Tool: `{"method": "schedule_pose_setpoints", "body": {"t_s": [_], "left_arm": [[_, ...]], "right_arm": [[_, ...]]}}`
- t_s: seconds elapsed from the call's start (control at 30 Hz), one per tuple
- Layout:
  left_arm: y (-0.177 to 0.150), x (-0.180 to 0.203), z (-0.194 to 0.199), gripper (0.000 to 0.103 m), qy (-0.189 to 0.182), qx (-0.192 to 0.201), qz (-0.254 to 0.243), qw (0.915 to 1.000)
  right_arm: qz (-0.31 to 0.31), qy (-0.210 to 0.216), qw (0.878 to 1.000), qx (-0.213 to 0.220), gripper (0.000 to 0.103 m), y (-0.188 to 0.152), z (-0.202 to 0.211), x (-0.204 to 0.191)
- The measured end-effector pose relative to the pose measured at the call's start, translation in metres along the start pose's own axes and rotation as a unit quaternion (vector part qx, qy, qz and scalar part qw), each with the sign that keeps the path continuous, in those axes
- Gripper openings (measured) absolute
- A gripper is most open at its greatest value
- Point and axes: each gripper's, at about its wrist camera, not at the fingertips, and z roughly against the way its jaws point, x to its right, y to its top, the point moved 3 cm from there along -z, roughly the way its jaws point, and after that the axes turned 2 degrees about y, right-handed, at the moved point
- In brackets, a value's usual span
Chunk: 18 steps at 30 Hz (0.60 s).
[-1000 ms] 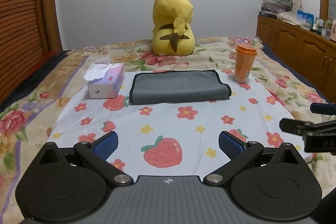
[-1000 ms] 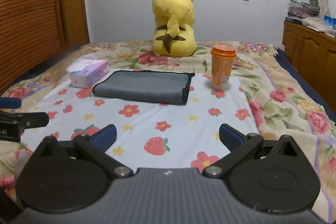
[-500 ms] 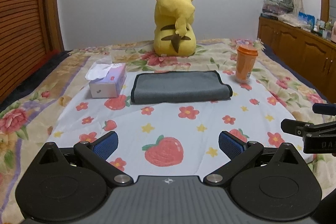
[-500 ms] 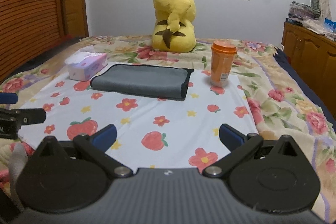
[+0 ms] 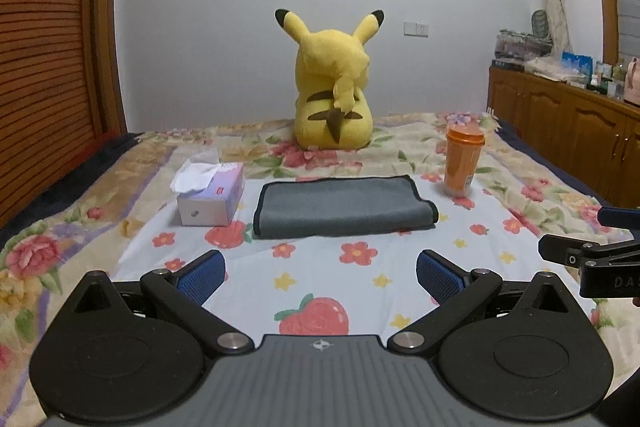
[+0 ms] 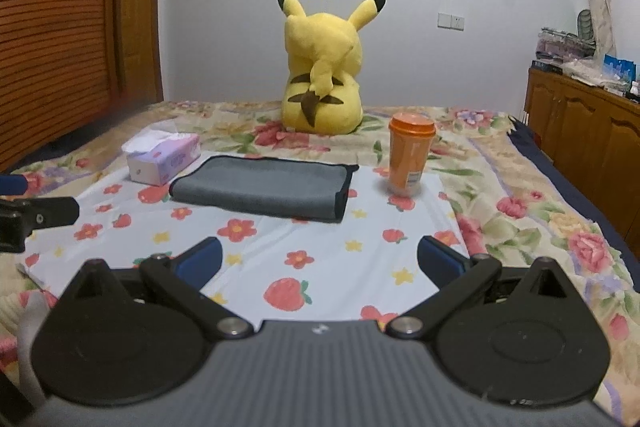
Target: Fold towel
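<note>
A grey towel with dark edging [image 5: 340, 207] lies folded flat on the white fruit-print cloth [image 5: 320, 279] on the bed; it also shows in the right wrist view [image 6: 264, 191]. My left gripper [image 5: 320, 273] is open and empty, held above the cloth well short of the towel. My right gripper [image 6: 318, 259] is open and empty too, nearer than the towel and to its right. Each gripper shows at the edge of the other's view.
A tissue box [image 5: 210, 195] stands just left of the towel. An orange lidded cup [image 5: 462, 161] stands to its right. A yellow plush toy [image 5: 334, 87] sits behind. Wooden cabinets [image 5: 568, 131] line the right wall, a wooden headboard [image 5: 48, 67] the left.
Both views have tilted up and drawn back slightly, so the towel sits lower in frame. Both grippers stay open. The towel has not moved.
</note>
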Motion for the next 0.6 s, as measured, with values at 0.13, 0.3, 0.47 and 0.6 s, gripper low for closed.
{"method": "schedule_pose_setpoints", "body": {"t_s": [0.13, 0.3, 0.47, 0.6], "left_arm": [[0.001, 0.001, 0.003, 0.103, -0.001, 0.009, -0.004, 0.9999], [0.001, 0.001, 0.006, 0.103, -0.002, 0.021, -0.006, 0.9998], [0.003, 0.003, 0.009, 0.103, -0.001, 0.032, -0.009, 0.9994], [0.003, 0.004, 0.011, 0.103, -0.001, 0.041, -0.011, 0.9991]], "right_arm": [[-0.002, -0.001, 1.000, 0.009, 0.103, 0.001, 0.003, 0.002], [-0.006, -0.002, 1.000, 0.019, 0.103, 0.002, 0.006, 0.004], [-0.009, -0.004, 0.999, 0.039, 0.103, 0.004, 0.011, 0.006], [-0.011, -0.007, 0.999, 0.049, 0.103, 0.005, 0.014, 0.007]]}}
